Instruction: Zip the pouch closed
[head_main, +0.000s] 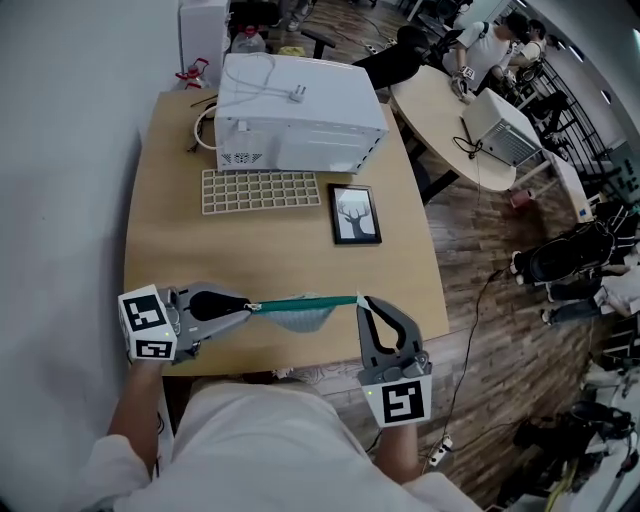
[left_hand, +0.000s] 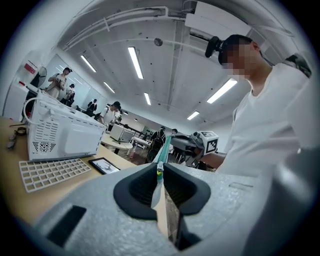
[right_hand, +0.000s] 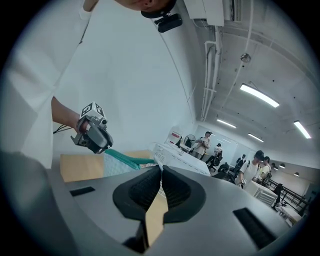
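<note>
The pouch, pale mesh with a teal zipper band, hangs stretched between both grippers over the table's front edge. My left gripper is shut on the small silver zipper pull at the pouch's left end. The teal band runs away from its jaws toward the right gripper. My right gripper is shut on the pouch's right end, a white tab pinched between its pads. In the right gripper view the teal band leads back to the left gripper.
On the wooden table stand a white microwave, a white grid tray and a black framed picture. The table's right edge drops to a wooden floor with cables. Several people sit at a round table beyond.
</note>
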